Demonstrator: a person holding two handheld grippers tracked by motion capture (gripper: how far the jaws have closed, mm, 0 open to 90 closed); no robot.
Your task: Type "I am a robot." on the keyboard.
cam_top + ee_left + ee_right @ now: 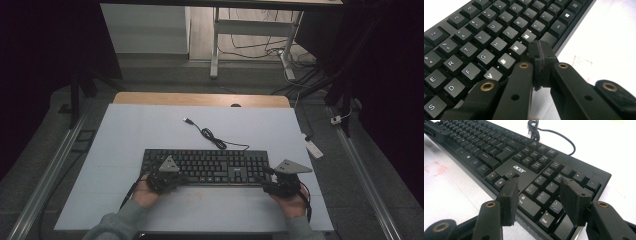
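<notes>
Over the keyboard's near edge, the left gripper (541,62) has its jaws pressed together, pad against pad, with nothing between them. In the left gripper view that closed tip sits just past the N and M keys, above the bottom row where the space bar (549,38) runs, so it works as a single blunt finger. The keyboard (205,166) lies flat on the white table (150,130), its long axis running from side to side across the person's front and its keys facing up. From this tip the keys lie straight below and a little ahead; whether the tip already touches a key I cannot tell.

At the other end, the right gripper (539,200) has its jaws spread, with nothing held, and hangs over the number pad (546,192) at the board's near right corner; the two pads straddle the lower number keys without clamping anything. In the high view the left gripper (165,177) is near the letter block and the right gripper (282,182) is near the board's right end.

So the left is the nearer one to the letters, and I judge the coming move to be a short press straight down with its closed tip. The keyboard's cable (212,137) trails away toward the far side, well clear of both.
</notes>
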